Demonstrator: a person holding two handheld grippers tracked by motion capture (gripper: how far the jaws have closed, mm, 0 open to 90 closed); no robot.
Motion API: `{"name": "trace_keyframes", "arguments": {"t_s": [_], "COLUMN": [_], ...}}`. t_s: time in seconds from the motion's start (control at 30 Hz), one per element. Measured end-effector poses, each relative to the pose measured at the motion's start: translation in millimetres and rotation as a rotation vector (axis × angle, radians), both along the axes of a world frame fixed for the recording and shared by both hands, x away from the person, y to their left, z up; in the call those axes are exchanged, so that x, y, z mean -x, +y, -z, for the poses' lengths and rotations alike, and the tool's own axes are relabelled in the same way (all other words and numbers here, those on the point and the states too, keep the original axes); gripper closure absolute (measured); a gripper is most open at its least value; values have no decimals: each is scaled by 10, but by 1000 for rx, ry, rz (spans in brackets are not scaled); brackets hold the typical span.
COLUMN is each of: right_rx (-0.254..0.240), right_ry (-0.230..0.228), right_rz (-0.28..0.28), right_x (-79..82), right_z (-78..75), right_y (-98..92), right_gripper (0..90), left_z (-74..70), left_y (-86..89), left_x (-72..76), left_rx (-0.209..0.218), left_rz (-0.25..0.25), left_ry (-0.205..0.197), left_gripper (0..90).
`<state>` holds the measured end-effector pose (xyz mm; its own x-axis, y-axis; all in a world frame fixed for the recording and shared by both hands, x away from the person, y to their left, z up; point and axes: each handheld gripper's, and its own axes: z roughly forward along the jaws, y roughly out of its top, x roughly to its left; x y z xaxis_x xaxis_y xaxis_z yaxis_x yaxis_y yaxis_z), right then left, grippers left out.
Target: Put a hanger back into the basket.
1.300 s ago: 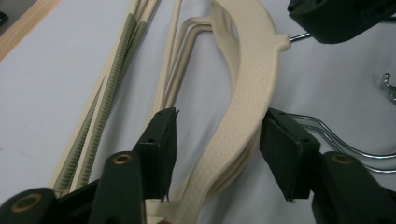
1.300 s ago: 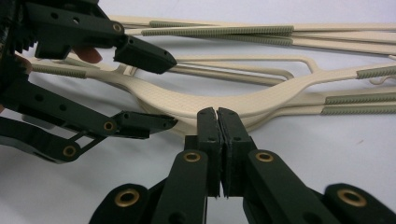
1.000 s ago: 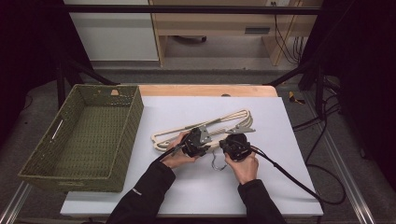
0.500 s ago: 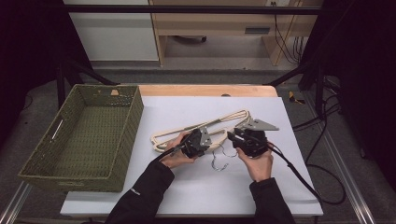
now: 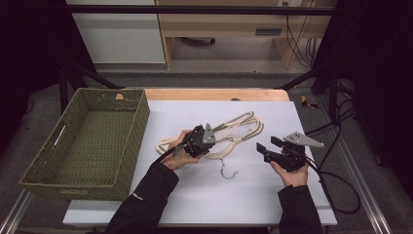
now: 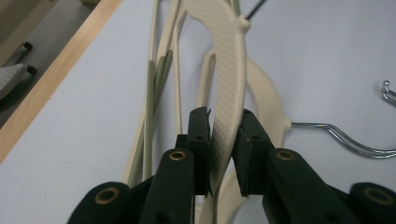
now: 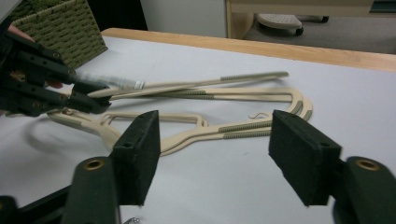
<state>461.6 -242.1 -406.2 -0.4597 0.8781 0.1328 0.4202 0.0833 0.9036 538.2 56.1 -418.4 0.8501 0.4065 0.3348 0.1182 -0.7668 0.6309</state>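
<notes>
Item one, your left tool (image 5: pixel 210 136): you are clamping it on the broad textured shoulder of a cream plastic hanger (image 6: pixel 227 79), its jaws having just been closing onto that flat section, which is standing edge-on between the pads, probably because the wide part gives the surest purchase for lifting one hanger free. Item two, the hangers (image 5: pixel 229 130): they are lying in a tangled cluster on the white tabletop (image 5: pixel 204 195), near its middle and just right of the basket, arms crossing one another, so any one you are raising is likely dragging on its neighbours. Item three, a metal hook (image 5: pixel 228 171): it is resting on the tabletop just in front of the cluster, between your two hands. Item four, your right tool (image 5: pixel 269 145): you are holding it well apart from the cluster, to its right, jaws having just been opening, standing wide with nothing between them, and facing the hangers across bare tabletop, seemingly ready to steady the rest. Item five, the woven green basket (image 5: pixel 141 119): it is sitting at the left edge with nothing showing inside, probably the destination for sorted hangers.
</notes>
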Motion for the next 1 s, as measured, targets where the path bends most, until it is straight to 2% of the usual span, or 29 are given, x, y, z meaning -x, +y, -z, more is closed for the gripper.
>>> {"name": "trace_keyframes", "arguments": {"t_s": [0.13,0.3,0.6,0.63,0.73,0.77,0.8,0.83,0.9,0.93,1.0], "right_rx": [-2,9,-1,-1,-21,-6,-3,-7,-9,-21,-23], "right_ry": [0,9,-5,-5,1,-6,-10,-11,-17,-17,-26], "right_rz": [-10,-17,-29,-28,-26,-28,-31,-28,-29,-30,-29], "right_x": [29,52,81,81,91,88,89,94,102,111,118], "right_z": [64,133,135,135,130,133,131,127,118,108,100], "right_y": [-8,-21,-39,-39,-26,-34,-40,-40,-51,-52,-63], "right_gripper": [260,224,175,172,164,161,159,157,152,151,145], "left_z": [-68,-130,-222,-227,-257,-275,-279,-317,-370,-388,-462], "left_y": [44,115,255,269,320,336,339,364,389,386,417], "left_x": [-58,-123,-220,-227,-240,-236,-222,-209,-170,-144,-104], "left_rx": [14,63,91,108,109,103,125,94,113,162,192], "left_rz": [-19,-57,-123,-133,-147,-148,-157,-148,-149,-162,-167], "left_ry": [1,3,-20,-18,-27,-26,-28,-33,-37,-33,-25], "left_gripper": [811,831,862,863,864,865,865,865,865,865,865]}}
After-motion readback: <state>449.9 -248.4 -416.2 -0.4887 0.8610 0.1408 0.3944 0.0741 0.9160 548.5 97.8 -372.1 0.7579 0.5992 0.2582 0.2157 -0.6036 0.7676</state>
